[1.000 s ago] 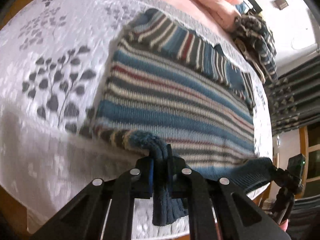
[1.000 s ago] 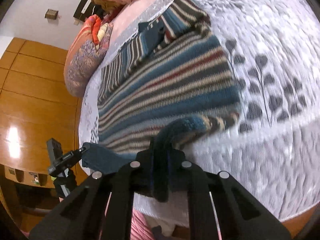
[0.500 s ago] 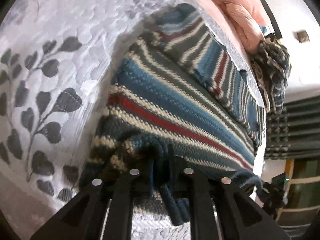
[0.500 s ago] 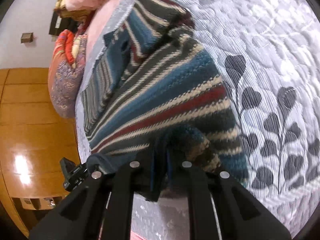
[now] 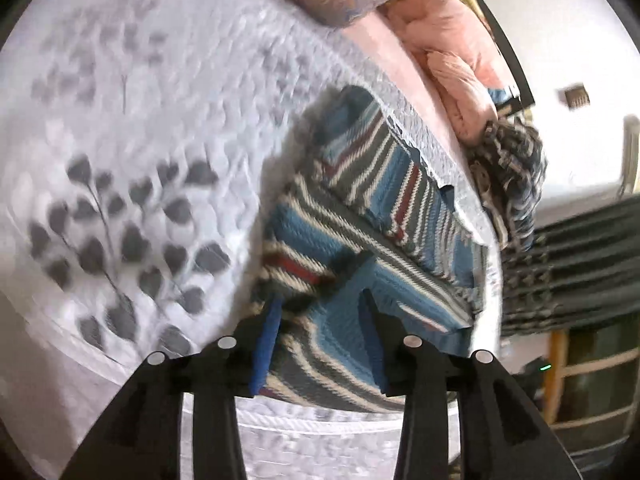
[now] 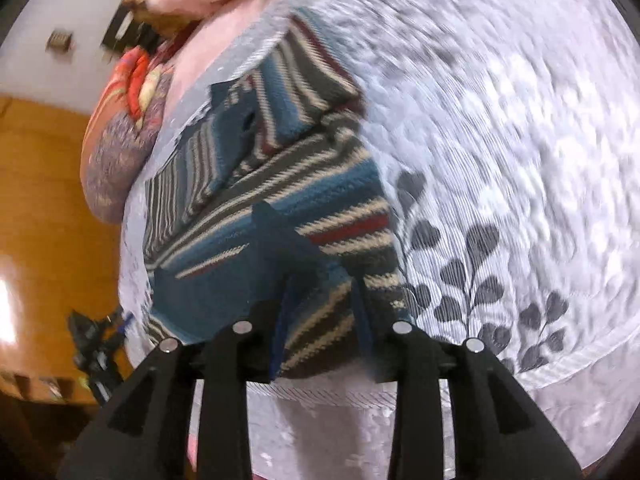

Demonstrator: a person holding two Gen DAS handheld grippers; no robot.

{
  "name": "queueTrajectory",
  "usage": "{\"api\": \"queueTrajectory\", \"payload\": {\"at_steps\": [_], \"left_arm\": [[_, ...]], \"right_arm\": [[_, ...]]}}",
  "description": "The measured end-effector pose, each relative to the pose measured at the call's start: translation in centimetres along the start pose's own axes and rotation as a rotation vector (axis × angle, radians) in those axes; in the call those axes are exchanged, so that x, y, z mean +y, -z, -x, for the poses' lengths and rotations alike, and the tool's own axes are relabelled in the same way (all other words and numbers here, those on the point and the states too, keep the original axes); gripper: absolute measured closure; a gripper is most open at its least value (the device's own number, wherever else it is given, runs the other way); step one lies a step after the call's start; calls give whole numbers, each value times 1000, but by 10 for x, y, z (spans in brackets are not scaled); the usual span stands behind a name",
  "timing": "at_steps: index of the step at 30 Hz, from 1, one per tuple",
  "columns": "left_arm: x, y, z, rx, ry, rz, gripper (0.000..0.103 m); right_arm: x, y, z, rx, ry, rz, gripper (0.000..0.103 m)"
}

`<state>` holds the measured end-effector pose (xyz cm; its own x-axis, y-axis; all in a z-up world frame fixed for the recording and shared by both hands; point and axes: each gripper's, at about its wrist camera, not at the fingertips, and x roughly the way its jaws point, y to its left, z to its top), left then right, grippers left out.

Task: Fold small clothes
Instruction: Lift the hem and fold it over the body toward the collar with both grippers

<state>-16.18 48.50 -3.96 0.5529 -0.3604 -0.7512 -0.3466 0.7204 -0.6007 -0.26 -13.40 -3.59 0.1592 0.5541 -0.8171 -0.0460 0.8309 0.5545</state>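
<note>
1. The striped sweater [image 5: 352,248] lies folded on the bed, on a white bedspread [image 5: 132,128] printed with grey leaf sprigs. Its lower part is doubled up over the body, and a sleeve lies folded across the top.
2. The left gripper [image 5: 320,344] hovers just over the near folded edge of the sweater. Its jaws are spread wide and hold nothing; striped knit shows in the gap between the blue pads.
3. The right gripper [image 6: 320,336] sits over the same near edge from the other side, jaws likewise released with knit visible between them.
4. Whether either gripper's fingertips touch the fabric cannot be told; both views are blurred.
5. Beyond the sweater, at the head of the bed, lie a pink blanket [image 5: 452,52] and a patterned pillow [image 6: 120,140].
6. A dark checked garment [image 5: 508,176] lies bunched beside the pink blanket.
7. Orange wooden panelling [image 6: 44,208] stands beside the bed in the right view.
</note>
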Motion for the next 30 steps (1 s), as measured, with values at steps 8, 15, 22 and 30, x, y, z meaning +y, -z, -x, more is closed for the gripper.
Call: {"api": "queueTrajectory", "payload": {"at_steps": [8, 15, 22, 30], "left_arm": [[-58, -1, -50, 61, -138, -313, 53], [-68, 2, -99, 147, -250, -448, 52], [-81, 10, -113, 144, -264, -519, 54], [-94, 27, -106, 111, -292, -584, 94]], "right_arm": [[64, -21, -36, 38, 66, 273, 49], [81, -32, -95, 145, 181, 423, 41], [81, -28, -114, 151, 250, 488, 61], [84, -12, -91, 124, 201, 507, 95]]}}
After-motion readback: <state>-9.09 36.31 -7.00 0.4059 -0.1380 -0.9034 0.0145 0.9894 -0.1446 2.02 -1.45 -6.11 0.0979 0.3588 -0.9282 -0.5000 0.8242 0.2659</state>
